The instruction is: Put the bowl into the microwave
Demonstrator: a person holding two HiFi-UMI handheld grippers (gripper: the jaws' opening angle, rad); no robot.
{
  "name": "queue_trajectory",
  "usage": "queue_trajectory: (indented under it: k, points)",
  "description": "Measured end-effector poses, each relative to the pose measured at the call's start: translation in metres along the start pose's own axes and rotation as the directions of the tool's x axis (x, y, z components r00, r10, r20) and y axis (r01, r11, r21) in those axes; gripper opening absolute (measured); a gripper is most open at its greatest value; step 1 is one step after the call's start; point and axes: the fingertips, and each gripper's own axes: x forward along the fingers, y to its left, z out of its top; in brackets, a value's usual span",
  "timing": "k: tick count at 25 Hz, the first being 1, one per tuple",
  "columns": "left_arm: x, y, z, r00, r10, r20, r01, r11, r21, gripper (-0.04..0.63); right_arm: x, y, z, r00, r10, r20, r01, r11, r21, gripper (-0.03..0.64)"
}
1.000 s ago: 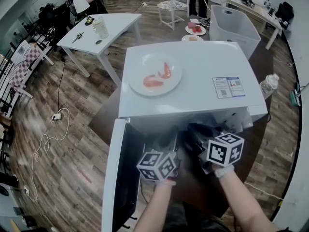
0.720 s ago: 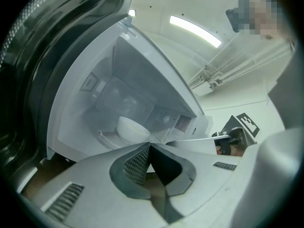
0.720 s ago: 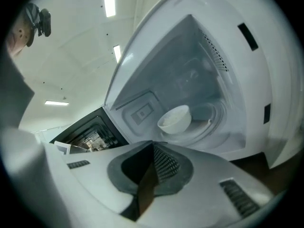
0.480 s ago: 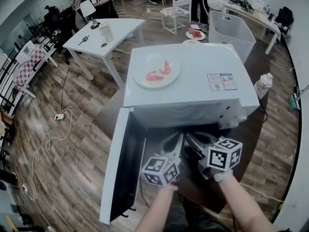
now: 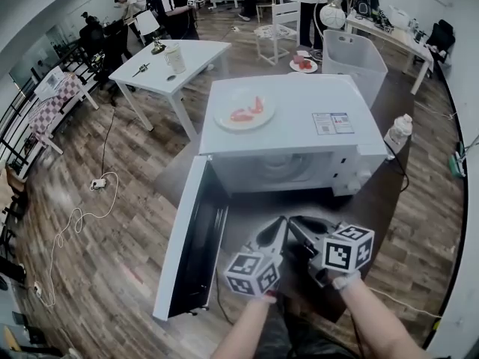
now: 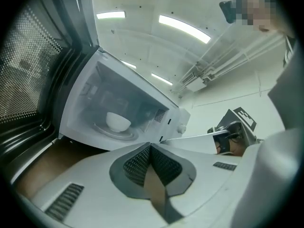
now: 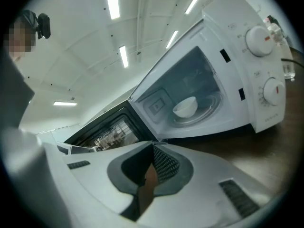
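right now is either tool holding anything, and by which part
Nothing is held. The left tool and right tool are both shut and empty; the bowl sits inside the open microwave.

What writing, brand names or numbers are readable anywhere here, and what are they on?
No text here is legible.
Sticker on top of the microwave: blue and white, print too small to read.
Print below the dials on the microwave's front: blurred, unreadable.
Marker cubes: black-and-white square patterns only, no letters or numbers.
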Motion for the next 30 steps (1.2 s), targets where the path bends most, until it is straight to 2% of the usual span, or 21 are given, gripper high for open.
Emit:
queue_trajectory:
  k: [21,30]
  points:
    - [-0.092,-0.069,-0.041,1.000,0.018,-0.005,-0.018,0.999,0.038,0.000,-0.072,0.063,-0.055,0.998,0.049,0.025,-0.049,0.999,0.004,0.002]
    - [-0.116,-0.083,-0.047,1.000,-0.002,0.001,0.002,0.999,0.032,0.000,-0.094,0.076,-0.068,0.997,0.002,0.072,-0.003,1.000,0.012,0.002]
